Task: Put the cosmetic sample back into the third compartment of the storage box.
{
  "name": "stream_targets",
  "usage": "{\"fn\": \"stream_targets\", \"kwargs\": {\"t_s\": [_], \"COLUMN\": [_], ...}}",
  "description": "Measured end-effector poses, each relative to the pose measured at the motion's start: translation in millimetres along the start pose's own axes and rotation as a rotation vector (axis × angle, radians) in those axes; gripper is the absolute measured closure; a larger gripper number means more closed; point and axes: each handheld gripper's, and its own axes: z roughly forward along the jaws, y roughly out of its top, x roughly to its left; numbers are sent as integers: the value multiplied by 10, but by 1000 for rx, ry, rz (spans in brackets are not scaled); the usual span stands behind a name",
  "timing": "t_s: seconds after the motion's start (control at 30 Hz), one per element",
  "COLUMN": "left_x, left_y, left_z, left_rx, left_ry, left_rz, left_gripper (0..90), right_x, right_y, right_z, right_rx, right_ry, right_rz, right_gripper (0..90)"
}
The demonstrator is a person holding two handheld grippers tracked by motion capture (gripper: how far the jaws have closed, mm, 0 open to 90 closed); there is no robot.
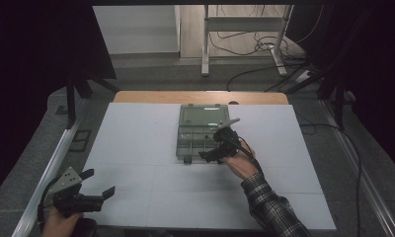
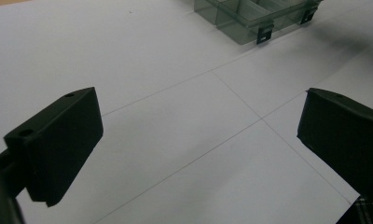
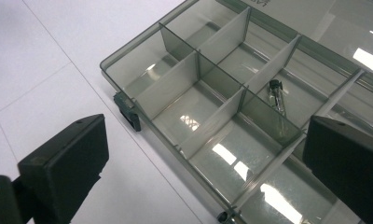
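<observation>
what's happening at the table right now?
A person holds a two-jaw gripper in each hand over a white table top. The right gripper hovers at the near edge of an open, smoky translucent plastic compartment box, jaws apart and holding nothing. One compartment holds a small clear vial-like item with a dark cap; the others that are visible look empty. The left gripper waits open near the table's near-left corner, away from the box.

no legible text, labels or numbers
</observation>
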Motion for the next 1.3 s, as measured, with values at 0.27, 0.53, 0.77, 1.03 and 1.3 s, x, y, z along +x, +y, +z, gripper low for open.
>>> {"fn": "stream_targets", "kwargs": {"t_s": [0.27,0.53,0.77,1.03,1.3], "left_x": [-2,0,1,1,0], "left_y": [0,-1,-1,-1,0], "left_z": [-2,-3,-3,-3,-2], "left_rx": [-1,-3,-4,-4,-3], "left_ry": [-1,-4,-4,-5,-5], "left_rz": [4,0,-1,-1,0], "left_gripper": [3,4,3,4,4], "right_x": [56,109,161,176,178], "right_y": [-54,-120,-171,-246,-348], "right_z": [-84,-162,-243,-371,-473], "right_rx": [-2,-12,-20,-39,-55], "right_ry": [12,11,22,15,6], "right_rz": [-12,-18,-32,-32,-28], "right_gripper": [0,0,0,0,0]}}
